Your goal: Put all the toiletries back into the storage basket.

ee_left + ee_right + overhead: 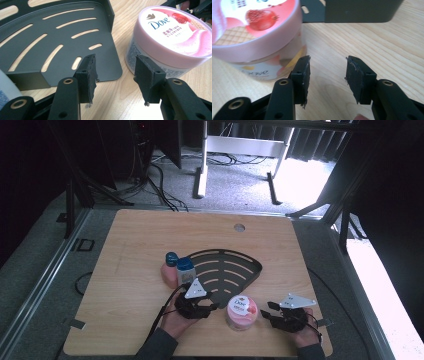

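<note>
A Dove jar with a pink lid stands near the table's front edge, between my two grippers. My left gripper sits just left of it, its jaws open over bare wood with nothing between them; the jar rises to the right of its right jaw. My right gripper lies just right of the jar, also open and empty, with the jar beside its left jaw. A black slotted corner rack lies flat behind the jar.
Two blue-capped bottles, one pink and one pale, stand at the rack's left edge, just behind my left hand. The rack's corner lies close ahead of the left jaws, and its wall stands ahead of the right ones.
</note>
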### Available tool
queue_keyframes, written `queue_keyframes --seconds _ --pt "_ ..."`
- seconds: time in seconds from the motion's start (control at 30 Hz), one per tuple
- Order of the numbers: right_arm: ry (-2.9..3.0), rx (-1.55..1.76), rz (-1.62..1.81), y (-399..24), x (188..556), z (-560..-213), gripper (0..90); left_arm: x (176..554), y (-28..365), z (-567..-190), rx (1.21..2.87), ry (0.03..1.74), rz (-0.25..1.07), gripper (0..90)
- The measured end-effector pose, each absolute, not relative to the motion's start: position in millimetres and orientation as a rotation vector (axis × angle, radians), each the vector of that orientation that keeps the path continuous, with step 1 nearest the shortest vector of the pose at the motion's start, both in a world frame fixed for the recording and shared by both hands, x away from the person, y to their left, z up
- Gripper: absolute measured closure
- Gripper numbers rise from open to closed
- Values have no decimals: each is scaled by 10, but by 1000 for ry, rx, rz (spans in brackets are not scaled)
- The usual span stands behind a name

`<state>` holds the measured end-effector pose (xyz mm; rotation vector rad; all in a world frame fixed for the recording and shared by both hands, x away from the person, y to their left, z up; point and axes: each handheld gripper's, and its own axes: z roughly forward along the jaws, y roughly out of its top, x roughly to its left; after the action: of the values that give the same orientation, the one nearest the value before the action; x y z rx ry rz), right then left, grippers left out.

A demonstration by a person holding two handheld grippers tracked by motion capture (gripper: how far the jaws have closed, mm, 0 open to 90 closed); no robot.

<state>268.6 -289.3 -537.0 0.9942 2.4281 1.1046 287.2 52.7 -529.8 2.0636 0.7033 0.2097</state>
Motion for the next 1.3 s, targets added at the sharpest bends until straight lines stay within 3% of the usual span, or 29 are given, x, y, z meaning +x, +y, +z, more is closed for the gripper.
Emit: queue_keyframes --seconds 1.3 --pt "2606 697 1258 -2813 2537 -5338 476 2748 322 -5363 2119 446 79 449"
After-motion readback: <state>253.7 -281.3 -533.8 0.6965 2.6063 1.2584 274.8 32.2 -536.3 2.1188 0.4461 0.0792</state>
